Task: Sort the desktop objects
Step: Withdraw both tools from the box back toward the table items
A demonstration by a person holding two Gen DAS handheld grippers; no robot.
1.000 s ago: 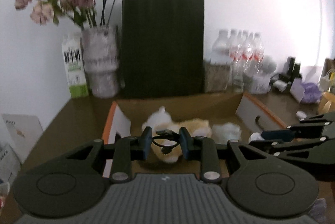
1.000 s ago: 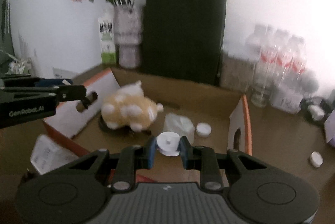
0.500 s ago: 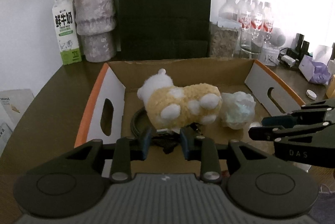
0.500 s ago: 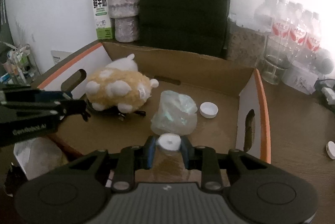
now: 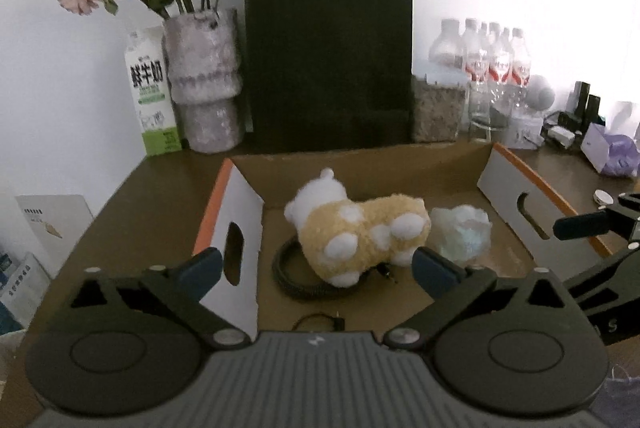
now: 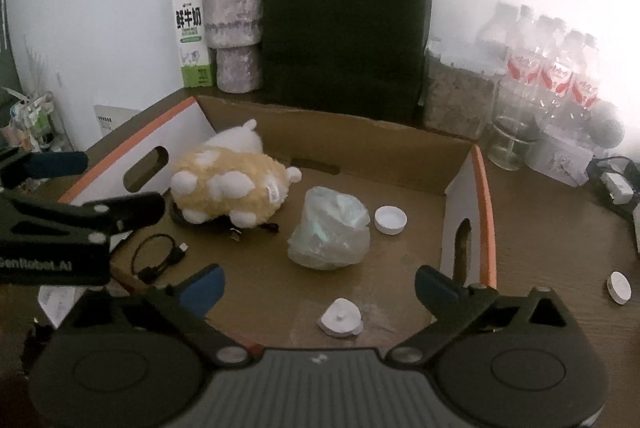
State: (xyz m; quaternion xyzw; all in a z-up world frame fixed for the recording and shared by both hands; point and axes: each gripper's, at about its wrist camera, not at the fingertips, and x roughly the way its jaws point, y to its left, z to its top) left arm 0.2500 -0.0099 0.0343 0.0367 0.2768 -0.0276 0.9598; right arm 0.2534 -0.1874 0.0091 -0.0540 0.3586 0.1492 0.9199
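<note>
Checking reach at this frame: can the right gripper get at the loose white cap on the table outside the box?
Probably yes. The white cap lies alone on bare table beyond the cardboard box wall, and the right gripper is open and empty.

In the box (image 6: 424,144), the plush (image 6: 228,188) lies left of the bag (image 6: 328,236).

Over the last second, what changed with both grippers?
Both let go. The left gripper opened and dropped the black cable on the box floor; the right gripper opened, leaving the white cap there too. Plush toy, plastic bag and other cap stayed put.
</note>
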